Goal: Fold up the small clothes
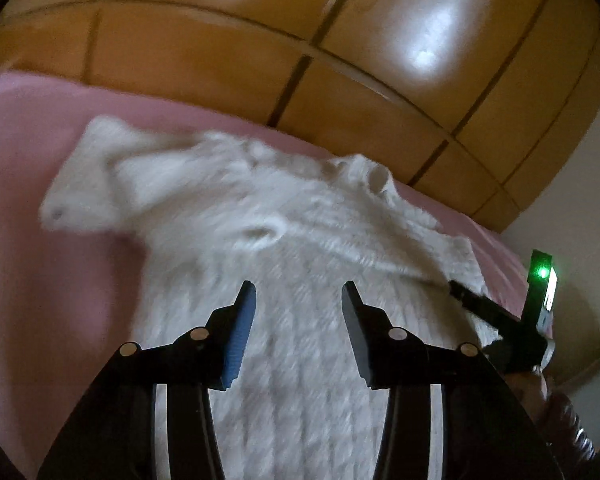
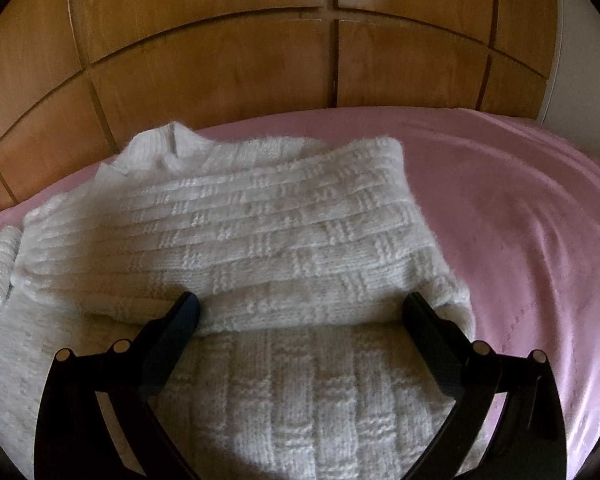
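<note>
White knitted sweater lies on the pink bed sheet, one side folded over its body. Left claw hangs above the sweater, jaws apart and empty. Right claw stands wide, gripping nothing, fingertips at the fold. Wooden wardrobe behind.

Free pink sheet right of sweater

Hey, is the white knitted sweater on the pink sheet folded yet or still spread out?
Partly folded. The white sweater has one side flap laid over its body, while another sleeve lies spread on the pink sheet.
</note>
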The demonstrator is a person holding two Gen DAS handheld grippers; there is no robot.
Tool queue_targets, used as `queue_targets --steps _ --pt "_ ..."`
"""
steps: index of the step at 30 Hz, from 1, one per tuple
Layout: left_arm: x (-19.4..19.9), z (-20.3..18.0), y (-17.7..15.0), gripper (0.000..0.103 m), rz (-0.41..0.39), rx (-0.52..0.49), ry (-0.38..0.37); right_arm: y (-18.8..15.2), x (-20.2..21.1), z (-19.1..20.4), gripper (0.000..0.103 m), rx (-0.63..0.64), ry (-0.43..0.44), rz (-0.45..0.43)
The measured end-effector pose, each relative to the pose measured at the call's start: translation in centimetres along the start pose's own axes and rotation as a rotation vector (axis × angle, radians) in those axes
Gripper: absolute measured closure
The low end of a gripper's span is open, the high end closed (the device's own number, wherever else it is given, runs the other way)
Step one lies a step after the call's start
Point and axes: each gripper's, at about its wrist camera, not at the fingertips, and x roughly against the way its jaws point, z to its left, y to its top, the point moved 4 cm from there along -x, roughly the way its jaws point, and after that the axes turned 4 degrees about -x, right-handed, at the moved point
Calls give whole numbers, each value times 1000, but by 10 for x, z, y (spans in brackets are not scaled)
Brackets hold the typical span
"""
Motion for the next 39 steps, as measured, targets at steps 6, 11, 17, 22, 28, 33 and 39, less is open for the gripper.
queue_targets --steps 6,11,17,22,28,33,39 --pt "8 20 -27 60 15 53 24 10 54 66 18 156 202 -93" --pt "15 27 -42 60 11 44 19 -17 77 174 39 488 394 -42" --pt "13 34 -49 60 -9 45 -12 -42 64 258 38 713 419 1" --pt "12 36 -51 59 -8 39 -26 -40 51 291 54 749 393 15" --pt "13 35 -55 57 -20 28 -38 -17 61 285 97 616 398 -19" --pt "9 32 -54 57 -22 27 -34 26 73 231 98 331 455 -34" --pt "7 29 -52 57 -21 23 -24 51 52 124 98 -25 448 27"
